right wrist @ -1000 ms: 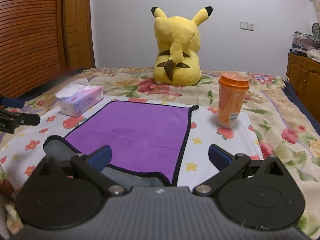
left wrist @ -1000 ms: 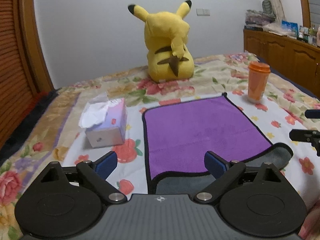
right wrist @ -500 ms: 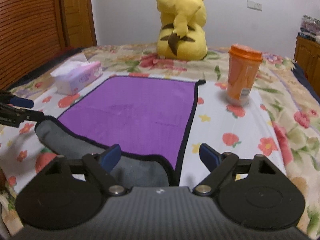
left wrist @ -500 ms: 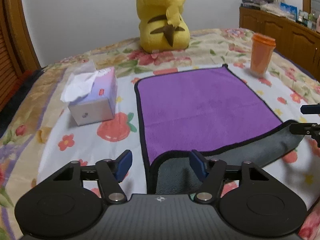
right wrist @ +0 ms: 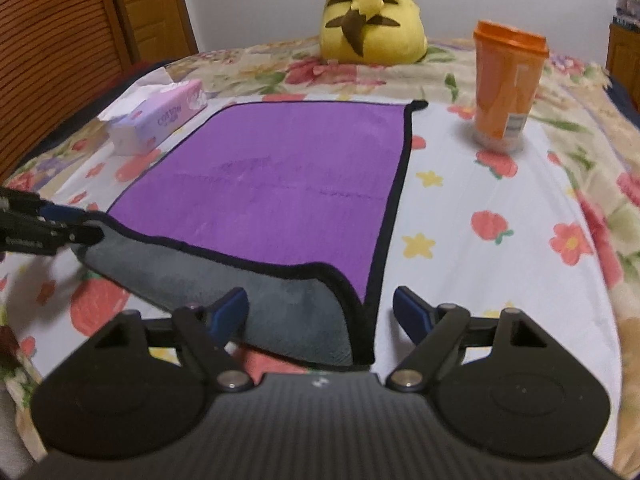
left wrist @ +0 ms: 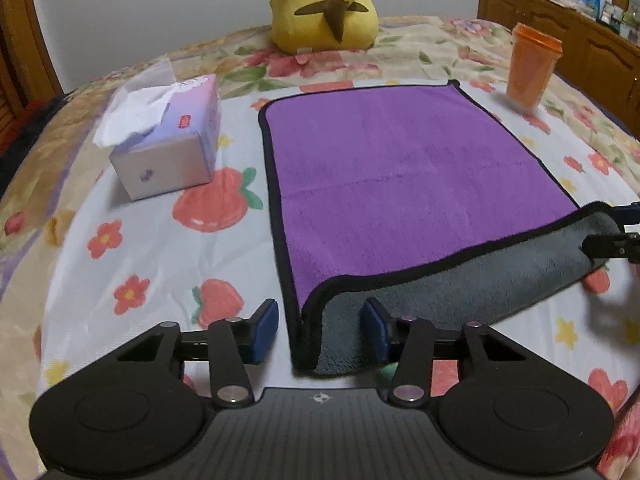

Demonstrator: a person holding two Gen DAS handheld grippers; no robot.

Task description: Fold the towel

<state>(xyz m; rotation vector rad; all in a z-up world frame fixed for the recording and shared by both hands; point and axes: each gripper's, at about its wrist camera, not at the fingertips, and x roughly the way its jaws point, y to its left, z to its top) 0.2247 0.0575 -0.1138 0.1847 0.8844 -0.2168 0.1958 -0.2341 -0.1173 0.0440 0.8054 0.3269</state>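
The left hand-held gripper [left wrist: 319, 330] hovers low over the bed with its blue-padded fingers [left wrist: 266, 326] spread apart, straddling the near-left corner of a purple towel [left wrist: 400, 168] whose near edge is turned back to show a grey underside; the right-hand pad sits at or against the grey fold, while the left-hand pad is clear of the cloth, and nothing is clamped. The right hand-held gripper [right wrist: 320, 312] is likewise parted, wider than the cloth between its pads, with the near-right corner of the towel [right wrist: 288, 184] lying in the gap; its left pad overlaps the grey flap and its right pad stands off over the sheet. In each wrist view the other tool's fingertips appear at the frame edge, right at the far end of the rolled grey strip, though whether they touch it cannot be told. The towel lies flat, black-bordered, purple side up, in the middle of a bed [left wrist: 160, 264] covered in a floral and strawberry print. To its left sits a tissue box [left wrist: 172, 152] with a sheet pulled up; near its far right corner stands an upright orange cup [right wrist: 506, 88] with a lid. Beyond the far edge, a yellow plush toy [left wrist: 324, 4] sits with its back to the cameras, and wooden cabinets [left wrist: 560, 28] line the right wall.
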